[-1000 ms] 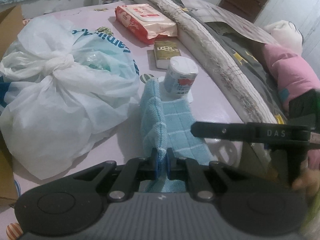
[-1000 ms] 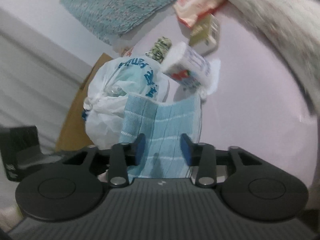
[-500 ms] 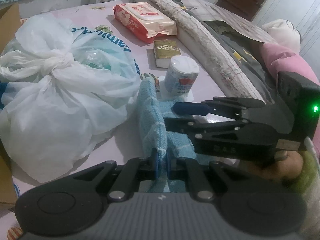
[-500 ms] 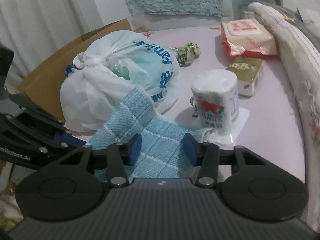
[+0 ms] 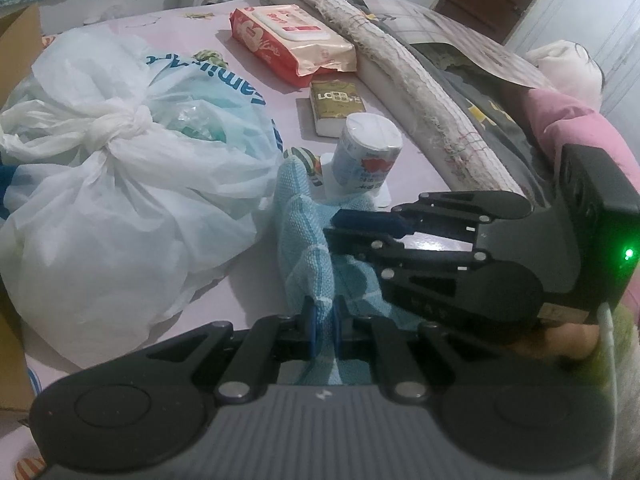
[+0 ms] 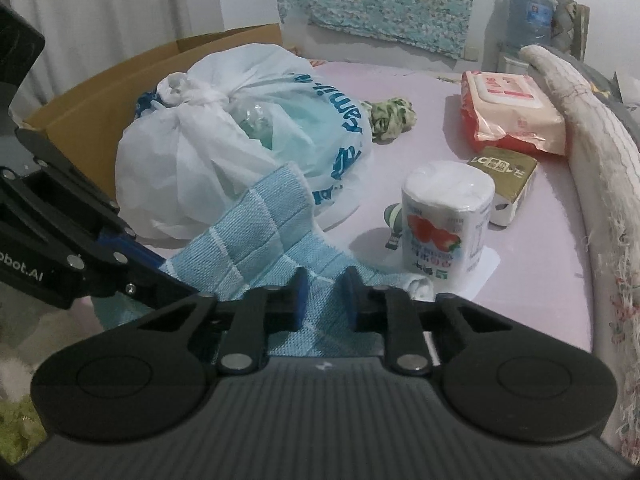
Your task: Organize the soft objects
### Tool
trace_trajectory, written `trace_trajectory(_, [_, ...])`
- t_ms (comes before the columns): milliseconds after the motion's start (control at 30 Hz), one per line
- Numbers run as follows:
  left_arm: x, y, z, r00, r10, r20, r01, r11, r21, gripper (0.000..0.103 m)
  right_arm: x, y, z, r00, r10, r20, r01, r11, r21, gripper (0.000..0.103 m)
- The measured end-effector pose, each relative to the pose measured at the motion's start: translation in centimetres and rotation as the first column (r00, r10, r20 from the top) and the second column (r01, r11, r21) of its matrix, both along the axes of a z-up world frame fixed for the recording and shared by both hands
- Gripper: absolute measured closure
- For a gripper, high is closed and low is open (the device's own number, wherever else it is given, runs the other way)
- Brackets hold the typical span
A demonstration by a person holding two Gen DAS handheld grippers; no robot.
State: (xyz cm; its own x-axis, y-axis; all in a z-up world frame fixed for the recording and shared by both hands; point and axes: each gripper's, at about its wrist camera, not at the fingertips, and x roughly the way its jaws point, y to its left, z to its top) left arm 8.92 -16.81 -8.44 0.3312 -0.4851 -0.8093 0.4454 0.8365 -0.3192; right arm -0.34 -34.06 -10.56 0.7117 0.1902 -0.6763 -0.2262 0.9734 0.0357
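Note:
A light blue checked cloth [image 5: 306, 240] lies partly lifted on the pink bed sheet [image 5: 184, 36]. My left gripper [image 5: 324, 316] is shut on a raised fold of it. My right gripper [image 6: 323, 294] is open, its fingers astride the cloth [image 6: 256, 232] near its other edge; it shows in the left wrist view [image 5: 360, 226] coming in from the right. My left gripper [image 6: 136, 264] enters the right wrist view from the left.
A knotted white plastic bag [image 5: 120, 168] sits left of the cloth. A tissue roll [image 6: 446, 216], a gold tissue pack [image 6: 506, 172], a red wet-wipes pack [image 6: 512, 112] and a green scrunchie [image 6: 390, 114] lie beyond. A cardboard box [image 6: 104, 108] stands left, a rolled bolster [image 5: 408, 76] right.
My right gripper has swung in from the right and levelled out, closing in on the cloth with narrower jaws. My left gripper keeps its hold and has barely moved.

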Motion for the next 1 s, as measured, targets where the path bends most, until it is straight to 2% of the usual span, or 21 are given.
trace_trajectory(67, [0.0,-0.2,0.1,1.000,-0.002,0.006,0.002,1.000,0.005,0.094,-0.3,-0.3,0.1,1.000,-0.016,0.006,0.016,1.000,0.026,0.100])
trace_trajectory(233, [-0.1,-0.3,0.2,1.000,-0.001,0.014,0.001,1.000,0.015,0.094,-2.1,-2.0,0.8,0.996,-0.082,0.017,0.079,0.984,0.161,0.103])
trace_trajectory(367, [-0.3,-0.3,0.2,1.000,0.000,0.020,0.000,1.000,0.022,0.094,-5.3,-3.9,2.1,0.988,-0.154,0.031,0.138,0.944,0.300,0.103])
trace_trajectory(533, [-0.4,-0.3,0.3,1.000,0.003,0.026,-0.004,1.000,0.023,0.094,-10.6,-5.9,3.3,0.966,-0.258,0.019,0.226,0.879,0.420,0.103])
trace_trajectory(633, [-0.5,-0.4,0.5,0.999,0.003,0.033,-0.003,1.000,0.021,0.094,-13.7,-6.7,3.2,0.945,-0.324,-0.032,0.306,0.849,0.430,0.103])
trace_trajectory(767, [-0.9,-0.9,0.9,0.998,-0.018,0.055,0.016,0.999,0.034,0.094,-16.1,-6.2,2.4,0.922,-0.369,-0.120,0.387,0.862,0.328,0.098])
trace_trajectory(800, [-1.0,-1.1,1.0,0.998,-0.026,0.064,0.024,0.999,0.039,0.094,-16.2,-6.0,2.2,0.918,-0.364,-0.155,0.395,0.865,0.310,0.096])
trace_trajectory(833, [-1.1,-1.3,1.2,0.997,-0.033,0.073,0.030,0.999,0.044,0.094,-16.3,-5.8,2.0,0.914,-0.359,-0.189,0.402,0.867,0.296,0.086])
trace_trajectory(867, [-1.2,-1.5,1.3,0.996,-0.040,0.080,0.036,0.998,0.047,0.094,-16.6,-5.6,1.9,0.910,-0.360,-0.204,0.407,0.868,0.283,0.071])
trace_trajectory(900, [-1.3,-1.8,1.3,0.995,-0.048,0.085,0.044,0.998,0.049,0.094,-17.1,-5.3,1.9,0.909,-0.364,-0.202,0.409,0.870,0.275,0.062])
trace_trajectory(933, [-1.4,-2.1,1.4,0.994,-0.057,0.091,0.052,0.997,0.055,0.094,-17.4,-5.1,1.9,0.909,-0.370,-0.193,0.412,0.871,0.269,0.048])
trace_trajectory(1000, [-1.7,-2.9,1.3,0.991,-0.081,0.103,0.073,0.994,0.078,0.094,-17.5,-5.0,2.3,0.909,-0.381,-0.167,0.414,0.864,0.286,0.044])
